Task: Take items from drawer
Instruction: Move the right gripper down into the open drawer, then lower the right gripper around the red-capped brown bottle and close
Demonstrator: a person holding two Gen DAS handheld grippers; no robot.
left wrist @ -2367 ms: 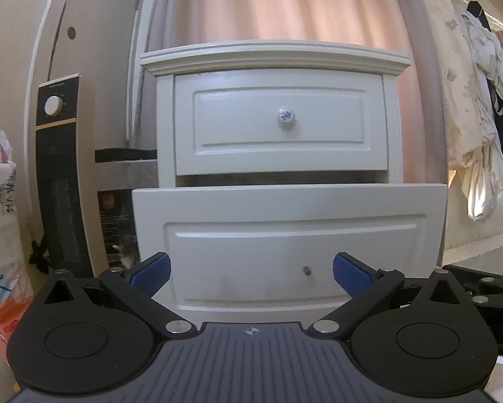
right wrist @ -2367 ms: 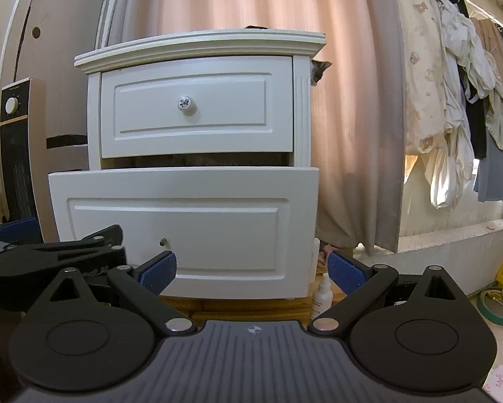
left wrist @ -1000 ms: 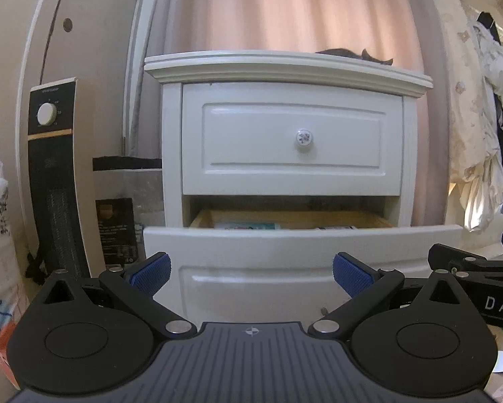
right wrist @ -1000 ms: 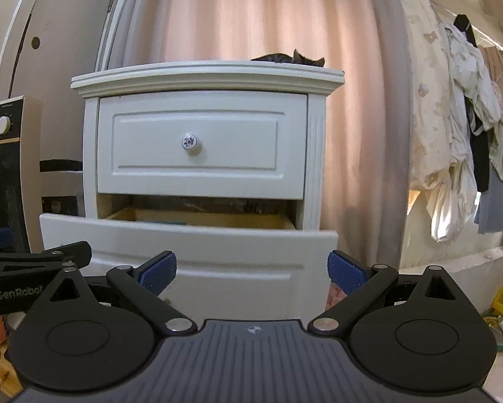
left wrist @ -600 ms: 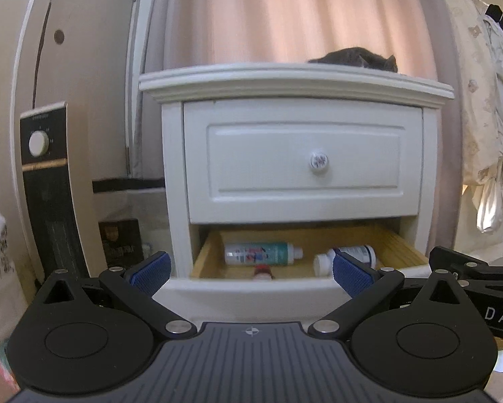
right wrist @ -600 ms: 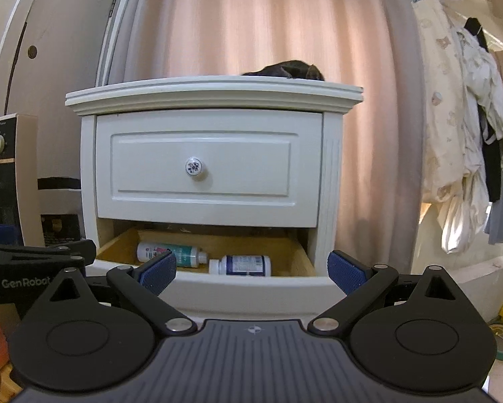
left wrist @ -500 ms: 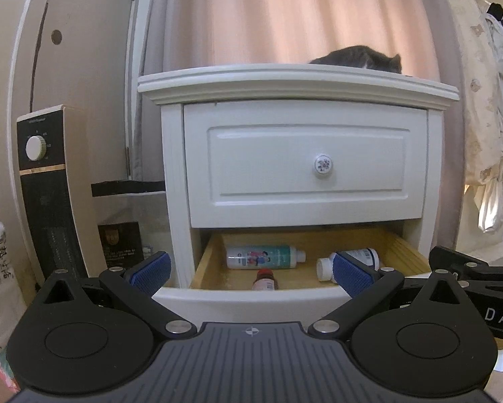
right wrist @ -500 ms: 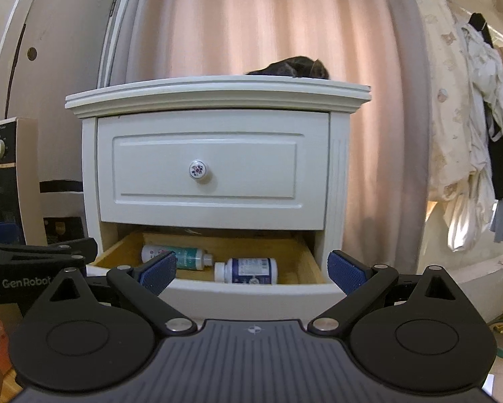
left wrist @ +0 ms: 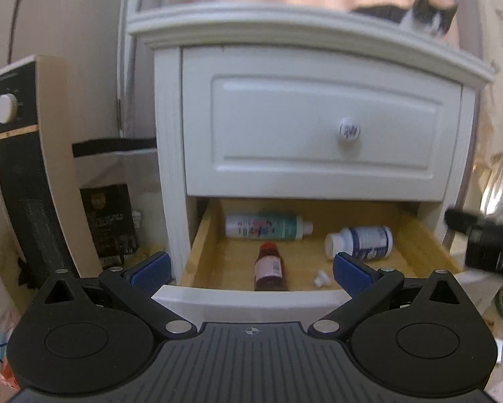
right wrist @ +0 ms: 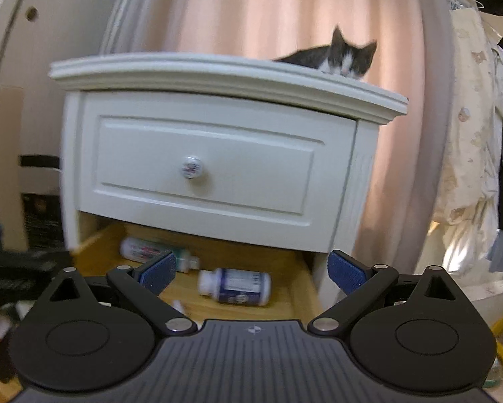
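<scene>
Below the shut upper drawer [left wrist: 321, 124] of the white nightstand [left wrist: 165, 154], the lower drawer [left wrist: 251, 297] stands pulled out, which leaves its wooden floor exposed from above so the gripper can come down onto the contents. Three containers lie on their sides inside: a long white and green bottle [left wrist: 268, 226] toward the back left, a white pill bottle with a blue label [left wrist: 360, 243] to the right of it, and a small red bottle [left wrist: 269, 265] nearer the front with its cap pointing to the rear. A small white scrap [left wrist: 320, 277] lies close to the pill bottle.

Both tools are held above and in front of the drawer front, looking down into it. The left gripper [left wrist: 249, 270] has its blue pads spread wide and holds nothing; the red bottle sits roughly between them in its view. The right gripper [right wrist: 251, 272] is likewise spread and empty, with the pill bottle [right wrist: 234, 285] lined up between its fingers, likely the first pick. A cat [right wrist: 338, 57] rests on top of the nightstand, clear of the drawer.
</scene>
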